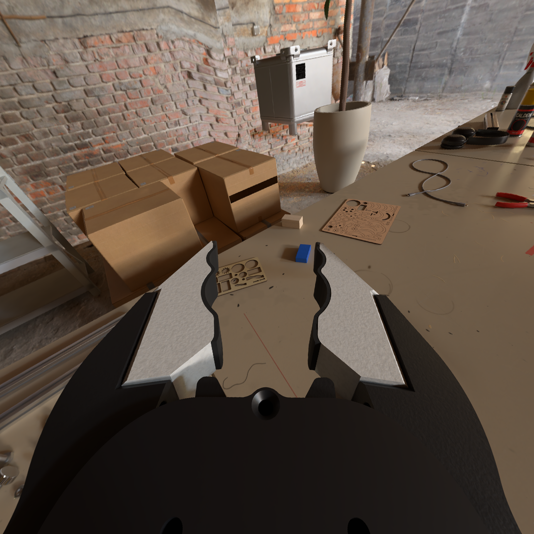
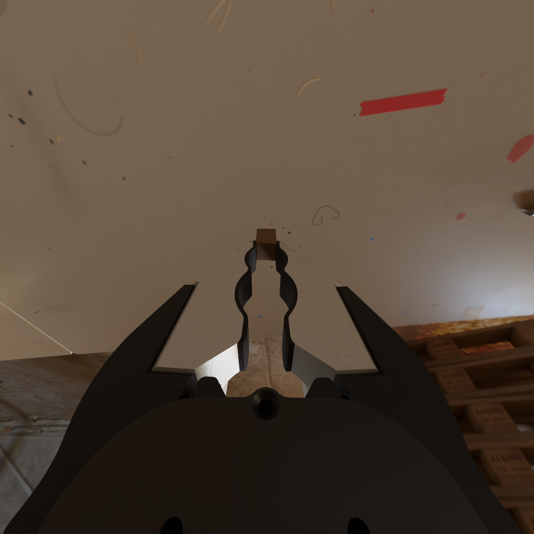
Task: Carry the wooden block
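In the right wrist view my right gripper (image 2: 265, 246) is shut on a small brown wooden block (image 2: 265, 235). It holds the block at its fingertips, above the beige table top (image 2: 202, 144). In the left wrist view my left gripper (image 1: 265, 248) is open and empty, above the table (image 1: 433, 289). Beyond its tips lie a blue block (image 1: 303, 253) and, farther off near the table's edge, a pale wooden block (image 1: 292, 222). Neither gripper shows in the other's view.
On the table lie two plywood cut-out sheets (image 1: 361, 221) (image 1: 239, 276), a grey cable (image 1: 433, 182), red pliers (image 1: 514, 200) and spray cans (image 1: 523, 118). Cardboard boxes (image 1: 161, 202) and a beige planter (image 1: 341, 144) stand on the floor. A red tape strip (image 2: 403, 101) marks the table; a wooden pallet (image 2: 476, 390) lies below its edge.
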Controlling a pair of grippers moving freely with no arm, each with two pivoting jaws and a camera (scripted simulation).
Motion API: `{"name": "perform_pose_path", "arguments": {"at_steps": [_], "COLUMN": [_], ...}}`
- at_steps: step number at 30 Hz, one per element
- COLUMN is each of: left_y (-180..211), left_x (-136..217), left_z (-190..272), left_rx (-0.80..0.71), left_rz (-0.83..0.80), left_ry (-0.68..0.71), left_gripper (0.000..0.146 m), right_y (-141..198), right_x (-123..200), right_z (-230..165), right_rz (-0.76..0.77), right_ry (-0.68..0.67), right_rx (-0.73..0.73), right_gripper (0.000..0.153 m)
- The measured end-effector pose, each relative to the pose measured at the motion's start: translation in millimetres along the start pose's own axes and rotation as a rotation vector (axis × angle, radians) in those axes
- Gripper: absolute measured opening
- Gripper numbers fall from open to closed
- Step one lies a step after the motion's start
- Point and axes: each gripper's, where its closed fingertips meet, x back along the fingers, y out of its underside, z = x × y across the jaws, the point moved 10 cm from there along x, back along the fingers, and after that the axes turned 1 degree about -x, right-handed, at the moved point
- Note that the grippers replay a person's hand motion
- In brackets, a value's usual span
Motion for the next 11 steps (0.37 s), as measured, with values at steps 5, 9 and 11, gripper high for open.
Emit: {"name": "perform_pose_path", "arguments": {"at_steps": [5,9,11], "left_y": [2,-5,-9], "left_x": [2,11,20], "left_z": [-6,-3,1], "left_rx": [0.004,0.03,0.061], "left_rz": [-0.038,0.058,0.137], "left_ry": [-0.004,-0.013,0.013], "left_gripper": [0.069,0.069,0.067], "right_y": [-14,-37,-49], "right_x": [51,63,60], "right_z": [-68,-142,-181], "right_rz": [-0.006,0.036,0.041], "right_ry": [0.083,0.07,0.042], "right_rx": [0.087,0.199,0.265], "right_gripper": [0.012,0.012,0.012]}}
